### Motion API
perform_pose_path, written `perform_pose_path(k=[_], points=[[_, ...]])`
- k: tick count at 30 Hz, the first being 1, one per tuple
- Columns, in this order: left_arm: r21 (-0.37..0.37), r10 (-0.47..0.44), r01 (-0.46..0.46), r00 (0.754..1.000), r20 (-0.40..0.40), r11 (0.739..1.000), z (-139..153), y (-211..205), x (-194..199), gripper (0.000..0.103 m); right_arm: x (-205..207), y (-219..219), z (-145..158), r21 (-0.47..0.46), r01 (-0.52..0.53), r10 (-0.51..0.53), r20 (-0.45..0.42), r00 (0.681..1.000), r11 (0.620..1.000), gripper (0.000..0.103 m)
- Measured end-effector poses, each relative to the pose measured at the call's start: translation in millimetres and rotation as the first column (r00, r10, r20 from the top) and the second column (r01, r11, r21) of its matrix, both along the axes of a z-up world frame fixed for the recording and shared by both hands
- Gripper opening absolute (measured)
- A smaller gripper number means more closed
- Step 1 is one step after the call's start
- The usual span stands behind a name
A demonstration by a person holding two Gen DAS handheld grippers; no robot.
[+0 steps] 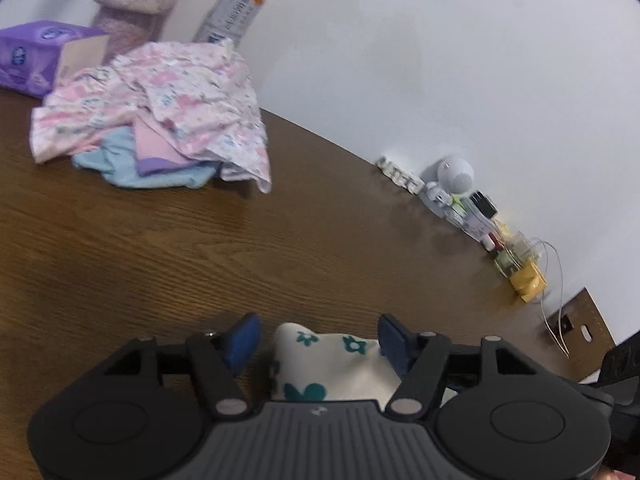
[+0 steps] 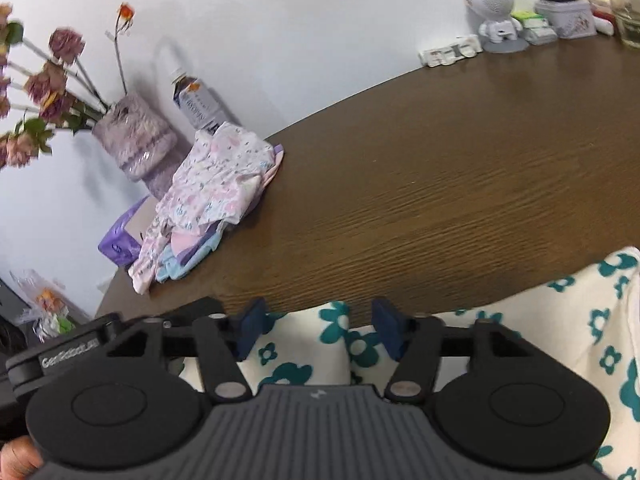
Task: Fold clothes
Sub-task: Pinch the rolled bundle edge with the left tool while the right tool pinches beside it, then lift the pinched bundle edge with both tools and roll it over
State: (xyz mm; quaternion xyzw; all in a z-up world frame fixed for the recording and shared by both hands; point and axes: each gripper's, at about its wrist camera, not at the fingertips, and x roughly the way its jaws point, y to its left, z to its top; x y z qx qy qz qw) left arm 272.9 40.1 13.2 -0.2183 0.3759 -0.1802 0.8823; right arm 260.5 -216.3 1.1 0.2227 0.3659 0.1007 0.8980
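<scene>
Both grippers, left (image 1: 318, 334) and right (image 2: 318, 326), jaws apart over cream floral cloth (image 2: 560, 320) at table (image 2: 440, 180) near edge, pads not pressing it

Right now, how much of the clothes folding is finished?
Nothing looks fully done. In hand: the cream garment with teal flowers lies between the open left gripper and open right gripper, neither pinching it. Left: the rumpled pile of pink and blue clothes across the table looks unfolded.
</scene>
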Motion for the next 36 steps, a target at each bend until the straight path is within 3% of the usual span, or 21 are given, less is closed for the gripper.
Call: perform_pose_path(k=[2,4,6,8,9,15,16,17,19,21,22,24,26,27,28,29,30,32,34,36], points=[[0.018,0.008,-0.008,1.0,-0.008,1.0,-4,-1,2,0.038,2,4,-1,-0.021,-0.002,0.001,-0.006,1.0,1.0,0.05],[0.012,0.019,-0.019,1.0,-0.014,1.0,-7,4,1,0.036,3,2,-1,-0.018,0.002,-0.003,-0.012,1.0,1.0,0.022],[-0.009,0.034,-0.034,0.999,-0.021,0.999,-6,12,-2,0.038,1,-7,-1,0.009,0.017,-0.017,-0.013,1.0,1.0,0.022],[-0.016,0.032,-0.033,0.999,-0.014,0.999,-1,18,-10,0.056,-6,-18,1,0.034,0.04,-0.04,-0.002,0.999,0.999,0.026],[-0.011,0.024,-0.024,1.0,-0.005,1.0,2,19,-15,0.057,-12,-22,2,0.052,0.041,-0.041,0.002,0.999,0.998,0.031],[-0.034,-0.004,0.004,1.0,-0.006,0.999,3,17,-45,0.052,-53,-18,6,0.065,-0.017,0.016,0.009,1.0,0.998,0.033],[-0.038,-0.008,0.007,1.0,-0.004,0.999,2,15,-47,0.038,-58,-13,5,0.055,-0.029,0.028,0.019,0.999,0.998,0.03],[-0.037,-0.007,0.006,1.0,-0.006,0.999,1,12,-47,0.035,-61,-9,5,0.037,-0.037,0.036,0.027,0.999,0.999,0.023],[-0.047,0.011,-0.012,1.0,-0.015,0.999,0,13,-50,0.036,-65,-5,6,0.016,-0.039,0.039,0.037,0.999,0.999,0.02],[-0.068,0.028,-0.03,0.999,-0.022,0.997,2,19,-59,0.051,-70,-7,8,0.014,-0.028,0.027,0.042,0.999,1.0,0.023],[-0.074,0.032,-0.033,0.999,-0.016,0.997,3,22,-65,0.059,-73,-8,9,0.014,-0.022,0.021,0.044,0.999,1.0,0.033],[-0.081,0.034,-0.034,0.999,-0.006,0.996,5,26,-78,0.059,-87,-10,11,-0.009,-0.008,0.008,0.058,0.998,1.0,0.043],[-0.086,0.017,-0.018,1.0,-0.013,0.996,1,24,-85,0.056,-99,-10,9,-0.031,-0.011,0.013,0.065,0.998,0.999,0.043],[-0.086,0.008,-0.009,1.0,-0.016,0.996,-1,22,-86,0.051,-100,-9,8,-0.03,-0.016,0.017,0.064,0.998,0.999,0.042],[-0.084,0.0,-0.001,1.0,-0.017,0.997,-4,19,-86,0.038,-101,-7,6,-0.027,-0.021,0.023,0.063,0.998,0.999,0.03],[-0.081,-0.008,0.006,1.0,-0.019,0.997,-7,16,-85,0.038,-100,-4,6,-0.023,-0.043,0.045,0.074,0.996,0.999,0.02],[-0.083,-0.008,0.007,1.0,-0.02,0.997,-7,15,-86,0.038,-99,0,6,-0.034,-0.055,0.057,0.079,0.995,0.998,0.018],[-0.102,0.007,-0.009,1.0,-0.027,0.995,-7,19,-89,0.045,-102,5,7,-0.074,-0.058,0.065,0.095,0.993,0.996,0.018],[-0.126,0.026,-0.028,0.999,-0.021,0.992,-5,28,-96,0.051,-107,2,8,-0.065,-0.052,0.058,0.096,0.994,0.997,0.026],[-0.127,0.016,-0.018,1.0,-0.015,0.992,-6,26,-99,0.051,-112,-1,10,-0.059,-0.05,0.055,0.1,0.993,0.997,0.03]])
